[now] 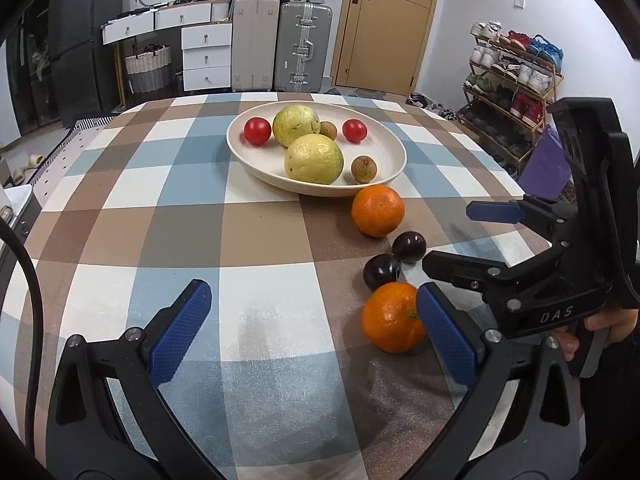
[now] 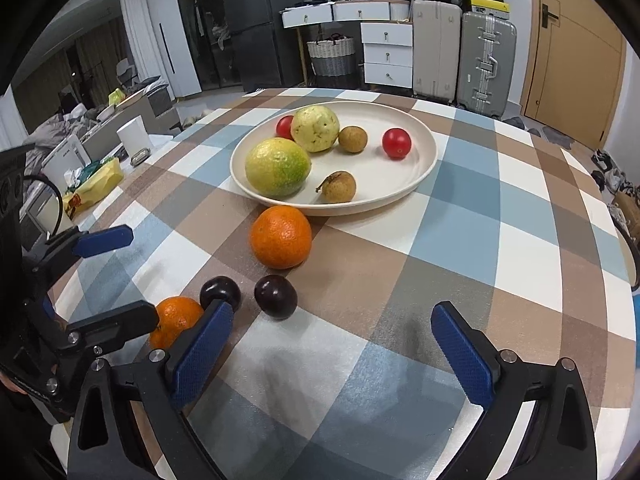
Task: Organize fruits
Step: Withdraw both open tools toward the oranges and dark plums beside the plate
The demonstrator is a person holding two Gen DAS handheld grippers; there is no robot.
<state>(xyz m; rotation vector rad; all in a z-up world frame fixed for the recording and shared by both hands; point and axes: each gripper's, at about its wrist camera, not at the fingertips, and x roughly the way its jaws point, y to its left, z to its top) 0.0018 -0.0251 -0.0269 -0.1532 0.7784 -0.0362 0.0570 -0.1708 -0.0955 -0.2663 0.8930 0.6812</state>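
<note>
A cream plate on the checked tablecloth holds two yellow-green guavas, two red tomatoes and two brown longans. In front of it on the cloth lie an orange, two dark plums and a second orange. My left gripper is open and empty, its right finger beside the near orange. My right gripper is open and empty, just behind the plums; it also shows in the left wrist view.
Suitcases, white drawers and a door stand beyond the table's far edge. A shoe rack is at the right. Boxes and a yellow bag sit left of the table.
</note>
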